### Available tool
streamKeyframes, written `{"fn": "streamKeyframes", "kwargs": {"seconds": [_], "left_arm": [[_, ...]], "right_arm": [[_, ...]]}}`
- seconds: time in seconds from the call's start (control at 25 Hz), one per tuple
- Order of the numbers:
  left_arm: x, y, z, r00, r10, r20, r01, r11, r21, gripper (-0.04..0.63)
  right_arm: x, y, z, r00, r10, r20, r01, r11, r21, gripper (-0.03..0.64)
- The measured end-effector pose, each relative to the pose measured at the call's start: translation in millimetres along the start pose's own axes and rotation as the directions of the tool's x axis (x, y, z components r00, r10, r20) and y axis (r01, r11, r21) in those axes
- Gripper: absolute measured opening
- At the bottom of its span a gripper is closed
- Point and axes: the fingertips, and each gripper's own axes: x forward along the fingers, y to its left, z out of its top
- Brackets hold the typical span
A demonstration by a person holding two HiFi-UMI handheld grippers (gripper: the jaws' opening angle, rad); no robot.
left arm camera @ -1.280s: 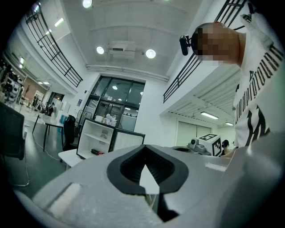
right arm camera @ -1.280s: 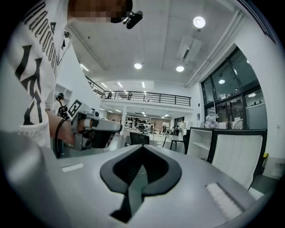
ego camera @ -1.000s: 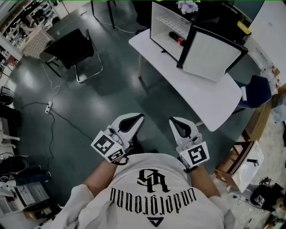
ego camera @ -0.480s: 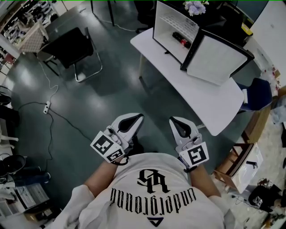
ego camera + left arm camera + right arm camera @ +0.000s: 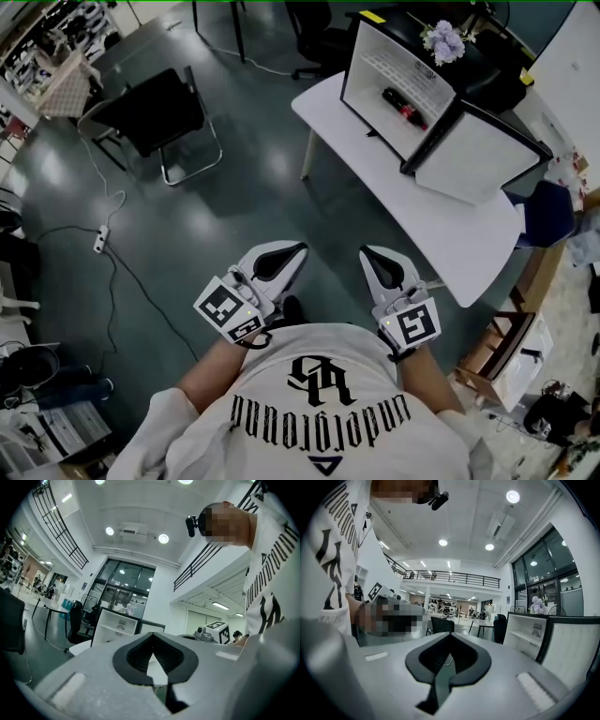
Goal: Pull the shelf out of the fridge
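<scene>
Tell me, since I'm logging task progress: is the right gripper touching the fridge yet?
Apart. Head view: the right gripper hovers near the person, floor showing between it and the fridge.

Left gripper point(image 5: 278, 261) and right gripper point(image 5: 382, 266) held low before torso, side by side, jaws closed, empty.

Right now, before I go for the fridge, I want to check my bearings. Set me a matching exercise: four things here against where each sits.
Things: 1 bottle; 2 flowers; 3 black chair; 4 fridge.
Places: A on the floor; B on the white table; C inside the fridge; D on top of the fridge.
Pairs: 1-C, 2-D, 3-A, 4-B.
</scene>
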Motion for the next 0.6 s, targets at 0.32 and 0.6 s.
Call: {"fn": "streamKeyframes", "kwargs": {"seconds": [0.32, 0.6], "left_arm": [[-25.5, 60.2, 18.8, 1.000, -0.004, 0.008, 0.004, 1.000, -0.021, 0.007], [-30.5, 100.2, 22.4, 0.999, 0.040, 0.003, -0.040, 0.999, -0.018, 0.008]], "right_arm": [[66.0, 17.0, 7.0, 1.000, 0.011, -0.008, -0.011, 1.000, 0.002, 0.002], [109.7, 12.9, 6.5, 0.998, 0.062, -0.007, -0.062, 0.998, -0.006, 0.002]]}}
